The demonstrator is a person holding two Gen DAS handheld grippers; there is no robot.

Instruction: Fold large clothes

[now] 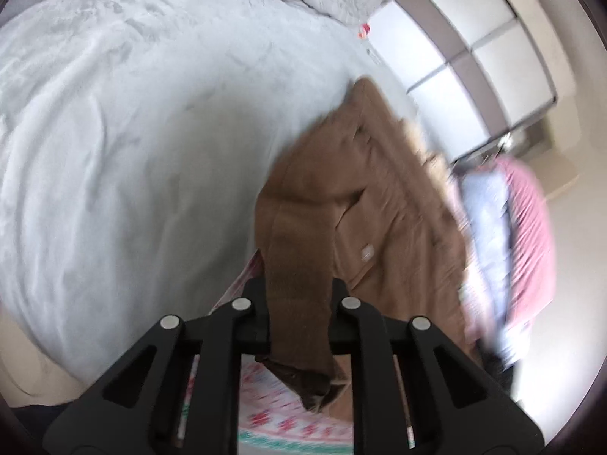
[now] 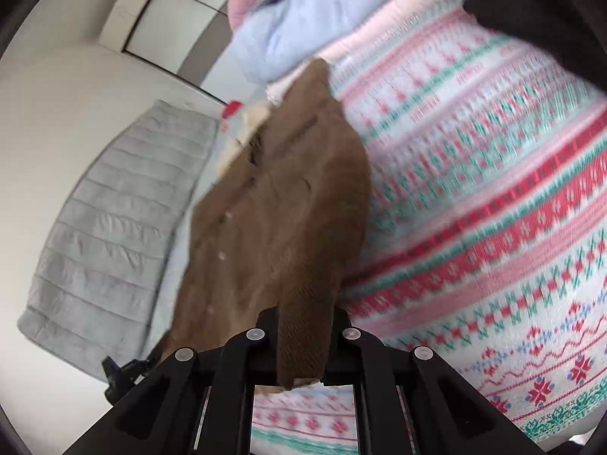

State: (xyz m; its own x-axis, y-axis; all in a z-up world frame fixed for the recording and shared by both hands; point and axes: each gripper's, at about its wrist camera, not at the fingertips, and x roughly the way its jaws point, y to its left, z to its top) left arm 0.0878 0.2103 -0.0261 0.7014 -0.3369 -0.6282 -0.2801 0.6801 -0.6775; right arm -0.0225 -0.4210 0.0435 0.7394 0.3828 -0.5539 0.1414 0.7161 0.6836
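Bed (image 1: 114,151) with pale grey-white duvet fills left wrist view, rumpled bedding bunched at its far end; white wardrobe doors (image 1: 474,57) with grey frames on the right, light floor beyond. Right wrist view: grey quilted blanket (image 2: 114,227) lying on pale floor at left, small black object near its lower edge, can't tell what. Person in pink-red-green patterned knit sweater (image 2: 493,208) fills the right side, blurred.

Brown corduroy coat (image 1: 360,189) held up off the bed between both tongs, over the bed's right edge beside the person. Long axis runs away from each camera, up and slightly right in left view; cream fleece lining (image 2: 246,132) shows at far end, pale buttons along one side.

Left tongs (image 1: 299,295) pinching a strip of the coat, fabric end hanging down between the fingers. Right tongs (image 2: 303,326) likewise clamped on a corduroy edge, close against the sweater. Motion blur in both views
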